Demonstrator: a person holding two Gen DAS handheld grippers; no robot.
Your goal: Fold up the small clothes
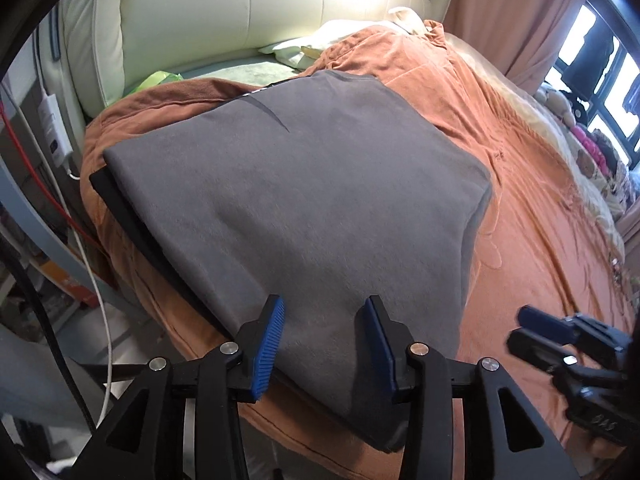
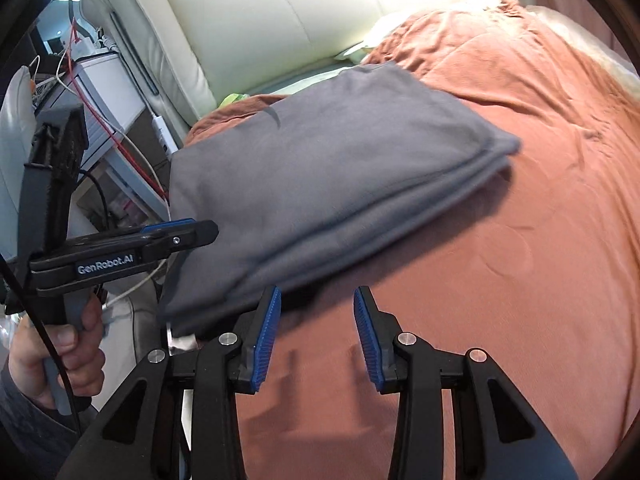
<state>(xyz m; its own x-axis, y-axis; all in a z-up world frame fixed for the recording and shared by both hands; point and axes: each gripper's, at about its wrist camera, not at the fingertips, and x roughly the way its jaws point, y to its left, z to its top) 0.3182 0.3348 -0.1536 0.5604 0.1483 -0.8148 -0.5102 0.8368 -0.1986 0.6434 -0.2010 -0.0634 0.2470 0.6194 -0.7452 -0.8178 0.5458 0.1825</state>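
Note:
A grey garment (image 1: pixel 300 200), folded into a thick rectangle of several layers, lies on an orange blanket (image 1: pixel 540 240) on a bed. A black layer (image 1: pixel 120 208) shows under its left edge. My left gripper (image 1: pixel 324 302) hovers open over the garment's near corner, and no cloth is pinched between its blue pads. In the right wrist view the garment (image 2: pixel 328 168) lies ahead and to the left. My right gripper (image 2: pixel 317 292) stands open over the bare blanket (image 2: pixel 520 260), just short of the garment's near edge. A hand (image 2: pixel 60 352) holds the left gripper (image 2: pixel 200 230) at the garment's left side.
A cream padded headboard (image 1: pixel 240 12) and a pale pillow (image 1: pixel 304 44) lie beyond the garment. Red and white cables (image 1: pixel 80 232) hang off the bed's left side by a white cabinet (image 2: pixel 108 84). Stuffed toys (image 1: pixel 592 148) sit under a window at far right.

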